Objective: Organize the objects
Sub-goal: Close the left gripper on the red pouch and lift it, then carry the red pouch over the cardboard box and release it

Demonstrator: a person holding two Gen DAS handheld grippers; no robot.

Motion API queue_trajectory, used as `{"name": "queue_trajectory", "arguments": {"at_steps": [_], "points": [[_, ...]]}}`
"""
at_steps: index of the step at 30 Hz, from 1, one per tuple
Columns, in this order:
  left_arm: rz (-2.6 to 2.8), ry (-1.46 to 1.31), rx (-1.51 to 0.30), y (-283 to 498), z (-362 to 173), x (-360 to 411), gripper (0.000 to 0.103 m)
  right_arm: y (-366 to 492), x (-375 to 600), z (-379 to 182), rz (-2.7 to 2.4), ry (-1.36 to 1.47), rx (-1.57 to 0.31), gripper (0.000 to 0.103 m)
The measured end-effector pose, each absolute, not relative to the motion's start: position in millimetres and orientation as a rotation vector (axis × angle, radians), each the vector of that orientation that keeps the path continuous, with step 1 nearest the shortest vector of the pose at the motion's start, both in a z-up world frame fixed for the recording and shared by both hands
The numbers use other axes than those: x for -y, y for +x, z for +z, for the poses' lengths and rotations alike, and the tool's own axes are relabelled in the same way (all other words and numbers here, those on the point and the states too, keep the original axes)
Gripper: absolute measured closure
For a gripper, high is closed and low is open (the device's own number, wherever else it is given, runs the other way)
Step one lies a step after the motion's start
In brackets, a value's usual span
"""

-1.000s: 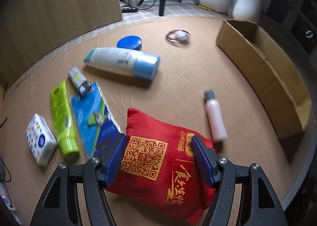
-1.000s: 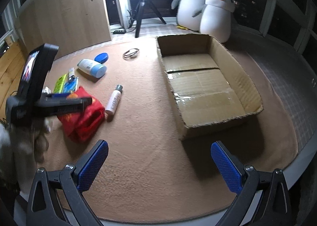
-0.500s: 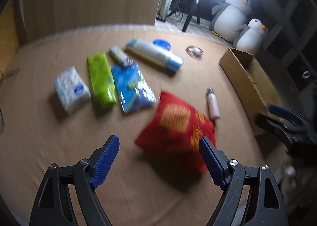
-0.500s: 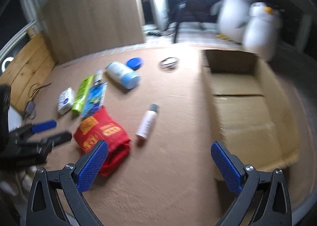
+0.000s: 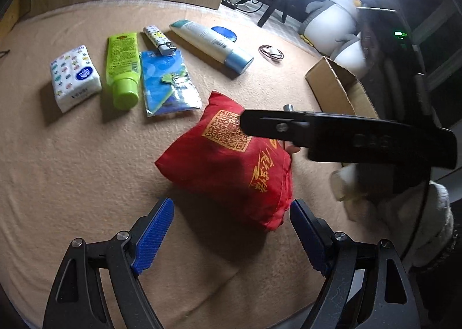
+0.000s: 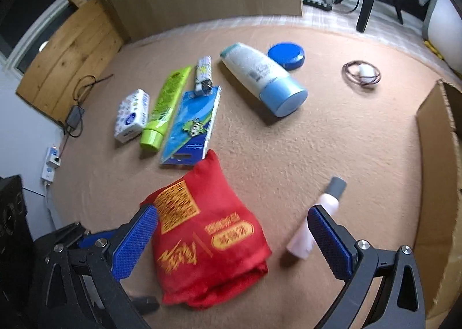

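**Both claws wide over the red bag**

Left wrist view showed the left gripper (image 5: 231, 230) spread wide, blue pads well apart and holding nothing, hovering just short of the red bag (image 5: 231, 161) on the tan blanket (image 5: 86, 178). And across the top of that bag reached the dark body of the right gripper (image 5: 332, 135), gloved hand (image 5: 404, 207) behind it!

Over to the right wrist view: the right gripper (image 6: 231, 239) was wide as well, empty, its pads standing either side of the red bag (image 6: 208, 242), the left pad near the bag's edge. Whether it touched could not be told. The pink bottle (image 6: 317, 219) lay just beside the right pad, grey cap pointing away.

Farther back, a row: tissue pack (image 6: 131, 115), green tube (image 6: 166, 106), blue packet (image 6: 193, 126), lighter (image 6: 203, 74), all close together. The white tube (image 6: 262, 77) lay tilted with the blue lid (image 6: 286, 54) beside it. The hair ties (image 6: 361, 73) sat apart. The cardboard box (image 6: 436, 138) stood at the right edge.
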State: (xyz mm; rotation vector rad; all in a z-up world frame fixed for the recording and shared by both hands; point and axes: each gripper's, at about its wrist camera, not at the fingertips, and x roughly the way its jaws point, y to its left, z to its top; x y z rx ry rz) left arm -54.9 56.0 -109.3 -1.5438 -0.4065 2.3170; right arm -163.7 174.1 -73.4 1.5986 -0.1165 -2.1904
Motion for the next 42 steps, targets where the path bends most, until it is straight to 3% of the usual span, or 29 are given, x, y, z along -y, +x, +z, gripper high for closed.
{"name": "queue_trajectory", "arguments": {"at_steps": [8,9,11,13,15,20,31,42], "points": [[2.288,-1.548,0.463,-59.9,-114.2,-54.2,0.019,-162.3,-160.0,-91.3,-2.059,1.651,0.144,0.002],[2.28,-1.55,0.474,-60.2,-115.2,-54.0,0.02,-160.7,-159.6,-92.3,-2.049,1.652,0.154,0.004],[2.259,-1.552,0.489,-61.4,-117.5,-54.7,0.023,-158.0,-159.4,-94.9,-2.029,1.661,0.177,0.018],[2.244,-1.557,0.487,-63.1,-119.3,-57.5,0.034,-156.4,-159.0,-96.7,-2.039,1.666,0.175,0.021],[2.224,-1.558,0.471,-63.6,-120.3,-62.0,0.038,-153.8,-160.2,-96.0,-2.043,1.658,0.184,0.023],[2.213,-1.531,0.428,-63.1,-114.9,-72.3,0.039,-148.1,-164.9,-90.4,-2.067,1.645,0.2,0.03],[2.211,-1.4,0.35,-67.6,-69.1,-108.6,0.038,-129.5,-208.3,-44.1,-2.214,1.538,0.295,0.031],[2.11,-1.262,0.22,-83.4,-33.1,-200.1,0.038,-112.0,-297.6,7.5,-2.436,1.462,0.361,0.031]]}}
